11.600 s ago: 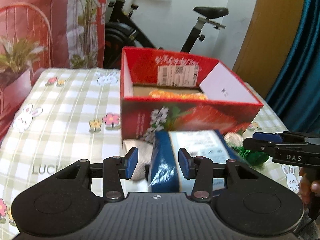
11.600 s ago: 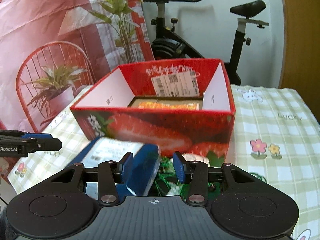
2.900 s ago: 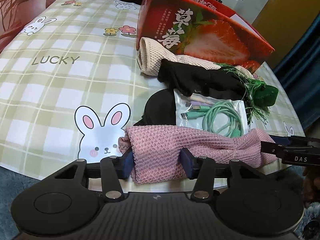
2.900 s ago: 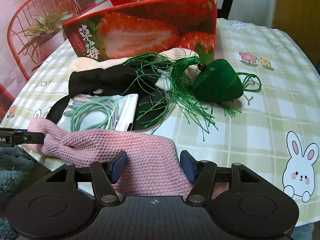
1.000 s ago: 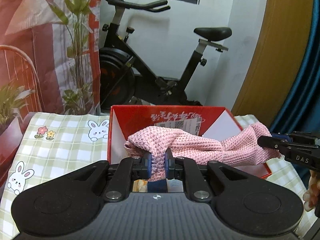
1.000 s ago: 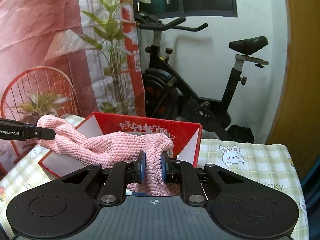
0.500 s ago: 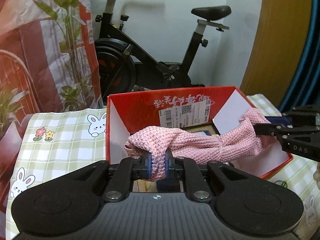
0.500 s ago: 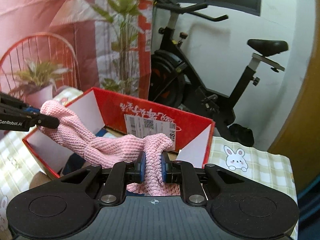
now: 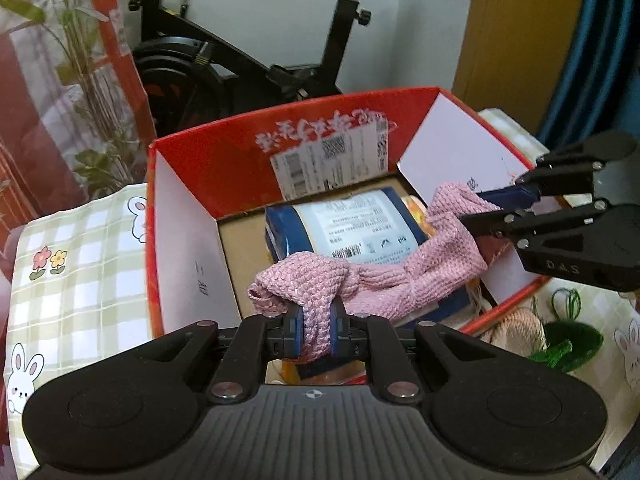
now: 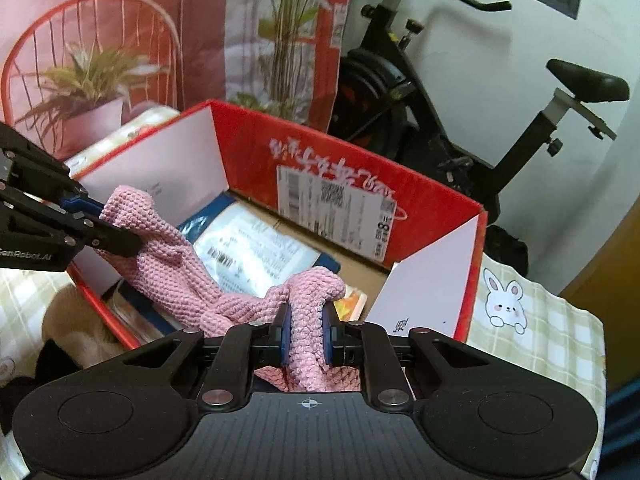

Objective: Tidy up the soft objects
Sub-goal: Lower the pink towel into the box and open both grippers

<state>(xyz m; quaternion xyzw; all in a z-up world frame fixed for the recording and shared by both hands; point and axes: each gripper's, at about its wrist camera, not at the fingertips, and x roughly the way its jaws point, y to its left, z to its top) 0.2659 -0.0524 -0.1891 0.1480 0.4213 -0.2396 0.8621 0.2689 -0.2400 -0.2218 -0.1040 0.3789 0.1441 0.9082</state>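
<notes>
While the left gripper [image 9: 315,330] sits at 6 o'clock in the left wrist view, its blue pads [image 9: 293,330] are pressed onto one end of the pink knit [image 9: 384,276], pinching a bunched fold. From there the knit stretches toward 3 o'clock, over the open red box [image 9: 192,240], to the right gripper [image 9: 480,212], whose fingers are pinching its other end. Under the knit, inside the box, lies a blue packet [image 9: 348,226] with a white printed label. A shipping label [image 9: 332,162] is stuck on the box's far inner wall at 12 o'clock. Outside the box at 4 o'clock a beige knit [image 9: 518,326] and a green tassel item [image 9: 568,344] lie on the checked cloth [image 9: 80,264]. An exercise bike [image 9: 240,60] stands behind the box.

Seen from the right wrist, the right gripper [image 10: 306,338] at 6 o'clock is clamped on the pink knit [image 10: 176,264], the fabric squeezed between its pads [image 10: 285,336]. The knit runs up toward 9 o'clock to the left gripper [image 10: 108,226], which is pinching the far end above the box's [image 10: 432,208] left wall. The blue packet [image 10: 256,252] lies on the box floor beneath. An orange-printed item [image 10: 352,302] shows just beside the knit at the centre.
</notes>
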